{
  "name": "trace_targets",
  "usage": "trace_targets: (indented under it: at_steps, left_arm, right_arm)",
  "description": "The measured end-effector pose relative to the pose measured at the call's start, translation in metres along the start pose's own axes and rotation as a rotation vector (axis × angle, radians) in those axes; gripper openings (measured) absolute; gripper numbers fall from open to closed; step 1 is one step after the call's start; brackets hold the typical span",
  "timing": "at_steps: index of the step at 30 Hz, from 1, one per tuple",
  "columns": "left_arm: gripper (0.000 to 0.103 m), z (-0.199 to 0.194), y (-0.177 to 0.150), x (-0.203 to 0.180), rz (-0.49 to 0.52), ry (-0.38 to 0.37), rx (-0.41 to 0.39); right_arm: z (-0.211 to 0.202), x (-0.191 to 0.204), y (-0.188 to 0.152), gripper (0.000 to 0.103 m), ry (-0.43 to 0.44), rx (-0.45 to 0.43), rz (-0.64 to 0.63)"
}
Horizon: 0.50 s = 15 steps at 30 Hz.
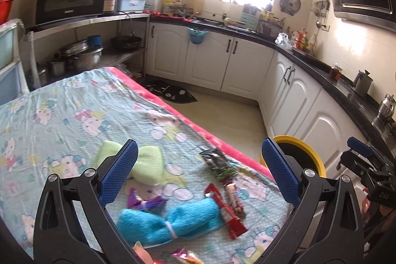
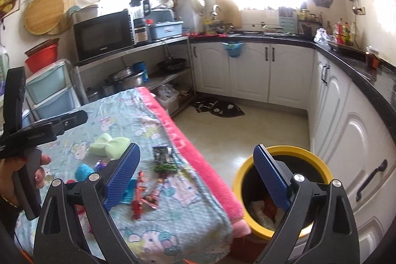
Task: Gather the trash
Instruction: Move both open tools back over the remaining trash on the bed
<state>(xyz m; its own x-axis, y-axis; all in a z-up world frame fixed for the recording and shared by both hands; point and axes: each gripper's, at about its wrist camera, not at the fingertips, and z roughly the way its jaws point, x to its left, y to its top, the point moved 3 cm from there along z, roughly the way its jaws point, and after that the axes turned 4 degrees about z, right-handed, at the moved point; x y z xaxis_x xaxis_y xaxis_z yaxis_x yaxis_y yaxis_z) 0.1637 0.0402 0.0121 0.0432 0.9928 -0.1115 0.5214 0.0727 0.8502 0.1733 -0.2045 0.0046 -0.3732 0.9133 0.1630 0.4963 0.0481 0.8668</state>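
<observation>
Both grippers' jaws wide apart, left gripper [image 1: 199, 171] above red wrapper [image 1: 226, 210], right gripper [image 2: 196, 176] beside yellow bin [image 2: 284, 192].

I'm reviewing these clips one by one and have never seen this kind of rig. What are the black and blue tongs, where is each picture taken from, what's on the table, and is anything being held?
There is no robot here. A person holds a hand-operated gripper in each hand, and each gripper carries a wide-angle camera looking forward along its two blue fingers. One picture comes from the left gripper, the other from the right gripper. Both are open and hold nothing.

On the cartoon-print cloth lie snack wrappers: a dark wrapper, a red wrapper, a purple wrapper. There are also two bow-shaped cloths, a blue one and a green one.

Beside the table stands a yellow-rimmed bin with some rubbish already inside.
</observation>
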Motion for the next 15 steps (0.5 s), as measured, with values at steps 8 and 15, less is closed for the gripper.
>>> trace_targets:
  at_steps: [8, 15]
  left_arm:
    - [0.092, -0.012, -0.008, 0.028, -0.018, 0.048, 0.002]
    - [0.092, -0.020, -0.016, 0.053, -0.036, 0.089, 0.010]
  right_arm:
    - [0.005, 0.039, -0.004, 0.091, 0.069, 0.017, -0.047]
    - [0.010, 0.067, -0.012, 0.091, 0.117, 0.040, -0.076]
